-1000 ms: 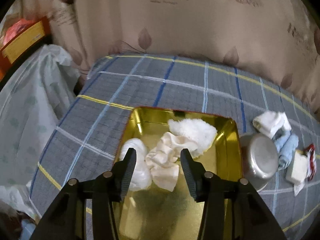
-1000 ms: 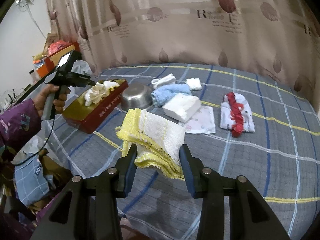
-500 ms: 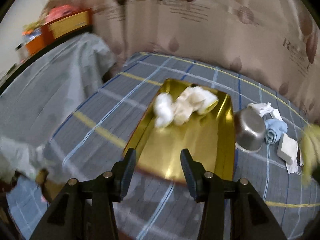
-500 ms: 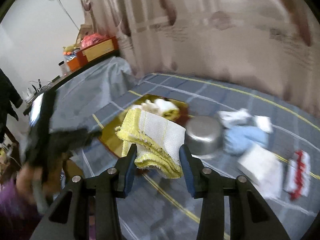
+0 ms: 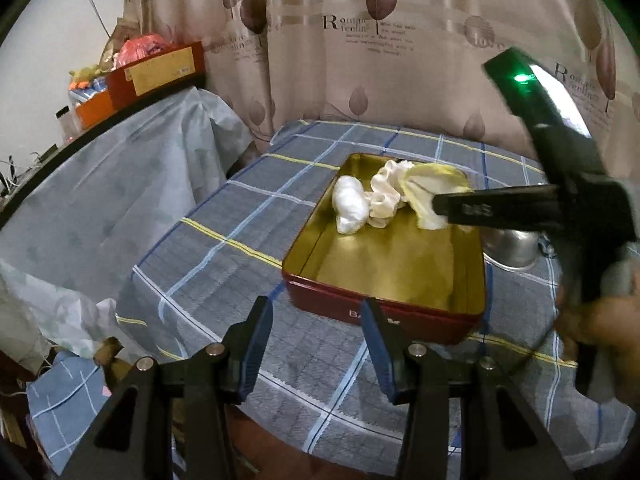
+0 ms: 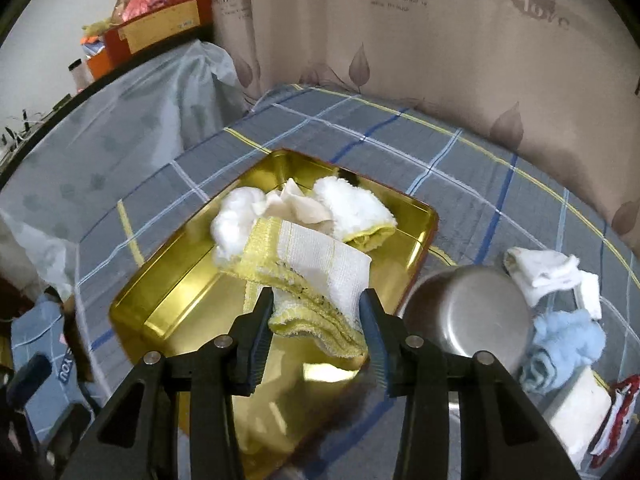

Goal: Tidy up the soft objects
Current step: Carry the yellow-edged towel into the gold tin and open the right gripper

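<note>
Two claws over a grey plaid bedcover (image 5: pixel 224 256) by a beige curtain (image 5: pixel 360 60): left gripper (image 5: pixel 318 344) wide, empty; right gripper (image 6: pixel 316 334) pinching a yellow-edged white cloth (image 6: pixel 308 276) above the gold-lined red tin (image 6: pixel 176 292).

Dim indoor light, gold tin (image 6: pixel 168 316) glaring, fisheye edges dark, slight blur.

A bed with a checked blanket (image 6: pixel 460 168) holds the things.
A gold tin (image 6: pixel 168 304) sits on it. Just right of the tin is a metal bowl (image 6: pixel 468 312). Past the bowl lie a white cloth (image 6: pixel 548 272), a blue cloth (image 6: pixel 560 344), and maybe a white block (image 6: pixel 576 412).
</note>
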`<action>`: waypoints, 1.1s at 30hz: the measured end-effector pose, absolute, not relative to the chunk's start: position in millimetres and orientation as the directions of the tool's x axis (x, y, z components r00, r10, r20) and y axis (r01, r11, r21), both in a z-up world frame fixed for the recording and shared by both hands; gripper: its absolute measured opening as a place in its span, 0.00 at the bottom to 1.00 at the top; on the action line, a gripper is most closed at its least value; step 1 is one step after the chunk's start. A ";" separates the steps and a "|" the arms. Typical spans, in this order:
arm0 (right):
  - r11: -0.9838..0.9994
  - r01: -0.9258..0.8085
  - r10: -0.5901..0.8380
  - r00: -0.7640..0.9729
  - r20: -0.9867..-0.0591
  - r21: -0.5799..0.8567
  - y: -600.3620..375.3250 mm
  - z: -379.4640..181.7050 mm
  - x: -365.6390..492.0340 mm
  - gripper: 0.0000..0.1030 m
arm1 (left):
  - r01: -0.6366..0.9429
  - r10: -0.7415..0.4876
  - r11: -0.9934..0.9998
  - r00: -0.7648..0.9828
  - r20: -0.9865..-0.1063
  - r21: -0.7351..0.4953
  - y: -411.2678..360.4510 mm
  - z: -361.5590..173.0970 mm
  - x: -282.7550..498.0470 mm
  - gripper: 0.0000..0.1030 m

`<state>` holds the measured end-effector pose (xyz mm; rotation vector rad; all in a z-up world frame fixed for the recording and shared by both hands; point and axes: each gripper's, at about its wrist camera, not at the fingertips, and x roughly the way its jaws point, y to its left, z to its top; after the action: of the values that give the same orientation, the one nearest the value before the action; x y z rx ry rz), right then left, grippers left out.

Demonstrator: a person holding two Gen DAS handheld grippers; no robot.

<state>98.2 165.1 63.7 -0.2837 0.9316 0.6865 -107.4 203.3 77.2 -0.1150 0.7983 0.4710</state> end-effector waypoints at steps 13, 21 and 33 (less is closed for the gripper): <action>0.728 -0.679 0.300 0.439 -0.847 -0.094 199.6 27.0 110.1 0.42 | -0.432 0.309 0.901 0.575 -0.758 0.040 209.2 66.2 -102.1 0.45; 0.712 -0.685 0.291 0.483 -0.826 -0.150 204.6 24.4 103.8 0.58 | -0.417 0.307 0.907 0.559 -0.770 0.059 203.5 61.2 -99.2 0.45; 0.737 -0.657 0.366 0.585 -0.724 -0.158 179.1 60.4 76.0 0.85 | -0.420 0.300 0.906 0.550 -0.779 0.052 204.8 59.4 -98.5 0.45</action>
<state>76.0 179.1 60.4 -0.4398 0.7265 0.6195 -98.5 204.8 59.4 -0.1461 0.8919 0.4276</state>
